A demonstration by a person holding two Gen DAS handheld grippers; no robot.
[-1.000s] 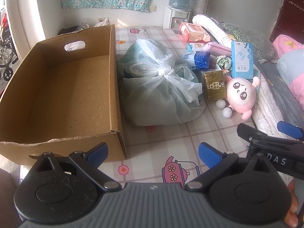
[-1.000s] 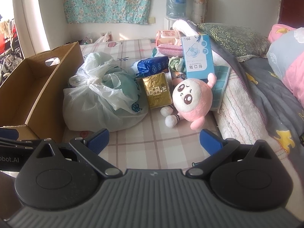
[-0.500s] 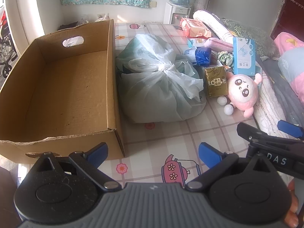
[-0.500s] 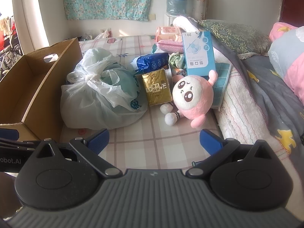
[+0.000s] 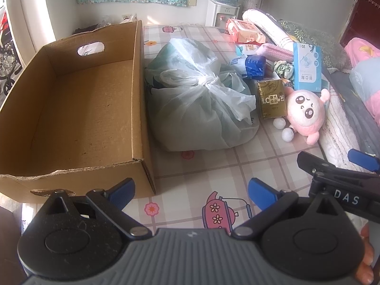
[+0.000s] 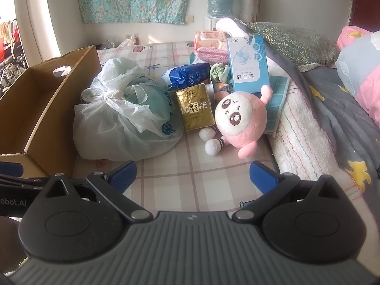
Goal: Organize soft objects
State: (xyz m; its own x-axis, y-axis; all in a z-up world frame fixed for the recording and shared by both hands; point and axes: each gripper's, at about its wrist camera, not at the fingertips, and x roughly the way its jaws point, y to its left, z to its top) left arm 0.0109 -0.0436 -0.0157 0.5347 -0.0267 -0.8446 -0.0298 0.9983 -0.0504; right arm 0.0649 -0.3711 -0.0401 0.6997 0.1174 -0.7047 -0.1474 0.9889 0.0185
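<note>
An empty cardboard box (image 5: 71, 109) (image 6: 42, 109) stands at the left on the checked mat. Beside it lies a knotted pale plastic bag (image 5: 201, 104) (image 6: 125, 116). Right of the bag sit a gold tissue pack (image 5: 270, 98) (image 6: 194, 105), a blue pack (image 5: 251, 65) (image 6: 190, 76) and a pink plush toy (image 5: 305, 111) (image 6: 239, 121). A light blue carton (image 5: 306, 68) (image 6: 248, 64) leans behind the toy. My left gripper (image 5: 191, 188) and right gripper (image 6: 192, 173) hover open near the mat's front, holding nothing.
A folded quilt and bedding (image 6: 315, 128) rise along the right. Pink wipes packs (image 5: 244, 32) and a rolled mat (image 5: 268, 27) lie farther back. A water dispenser (image 6: 219, 2) stands by the far wall. Bare mat (image 6: 190, 173) lies in front of the objects.
Both grippers have lifted and pulled back slightly, so the box, bag and toy sit a little lower and farther in view. No object has moved and both grippers stay open.
</note>
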